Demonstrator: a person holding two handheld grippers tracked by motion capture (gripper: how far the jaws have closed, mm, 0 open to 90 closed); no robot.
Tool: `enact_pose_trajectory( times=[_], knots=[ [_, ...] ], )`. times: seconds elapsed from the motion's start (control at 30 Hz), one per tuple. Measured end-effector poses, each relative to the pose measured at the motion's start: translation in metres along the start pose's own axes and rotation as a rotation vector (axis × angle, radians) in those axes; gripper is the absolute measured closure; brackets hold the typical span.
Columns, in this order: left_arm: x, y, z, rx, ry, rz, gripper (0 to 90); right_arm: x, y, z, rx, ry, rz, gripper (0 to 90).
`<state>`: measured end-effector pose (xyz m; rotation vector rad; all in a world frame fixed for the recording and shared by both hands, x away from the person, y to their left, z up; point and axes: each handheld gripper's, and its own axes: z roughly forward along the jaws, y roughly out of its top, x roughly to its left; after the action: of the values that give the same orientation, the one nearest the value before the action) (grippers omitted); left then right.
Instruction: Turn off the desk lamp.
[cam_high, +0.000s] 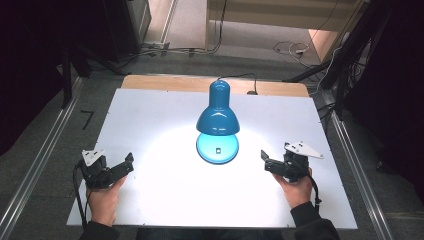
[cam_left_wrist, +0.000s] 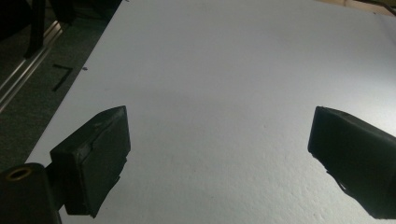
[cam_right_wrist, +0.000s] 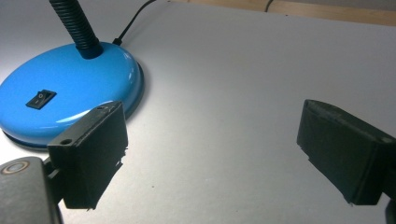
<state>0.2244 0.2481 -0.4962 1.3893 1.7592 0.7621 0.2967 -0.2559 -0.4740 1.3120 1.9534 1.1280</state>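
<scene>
A blue lamp (cam_high: 218, 117) stands lit in the middle of the white bench (cam_high: 150, 120), with the left hand-held gripper (cam_high: 128, 162) and the right hand-held gripper (cam_high: 264, 159) well apart on either side.

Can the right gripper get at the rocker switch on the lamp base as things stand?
Probably yes. The right gripper is open and empty, with bare white table between it and the lamp base. The switch sits exposed on the base's top; the lamp shade overhangs it, so come in low.
</scene>
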Motion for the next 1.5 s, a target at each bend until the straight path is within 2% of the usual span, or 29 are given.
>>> enact_pose_trajectory(
  times=[0.27, 0.53, 0.7, 0.9, 1.07, 1.5],
  knots=[
    [0.0, 0.0, 0.0, 0.002, -0.002, -0.002, 6.2, 0.013, 0.001, 0.006, 0.005, 0.027, -0.022, 7.5],
    [-0.001, 0.0, 0.0, 0.002, -0.005, -0.003, 6.2, 0.024, 0.001, 0.013, 0.017, 0.031, -0.034, 7.9],
    [-0.001, 0.0, 0.0, 0.001, -0.009, -0.001, 6.2, 0.03, 0.003, 0.017, 0.022, 0.052, -0.024, 9.9],
    [-0.002, 0.0, -0.001, 0.0, -0.016, 0.003, 6.2, 0.039, 0.006, 0.019, 0.002, 0.064, -0.014, 11.2],
    [-0.004, 0.0, 0.0, 0.005, -0.024, 0.006, 6.2, 0.045, 0.006, 0.021, 0.014, 0.061, -0.028, 11.2],
    [-0.005, 0.001, 0.001, 0.006, -0.034, 0.003, 6.2, 0.067, 0.011, 0.027, 0.031, 0.096, -0.068, 12.8]
  ],
)
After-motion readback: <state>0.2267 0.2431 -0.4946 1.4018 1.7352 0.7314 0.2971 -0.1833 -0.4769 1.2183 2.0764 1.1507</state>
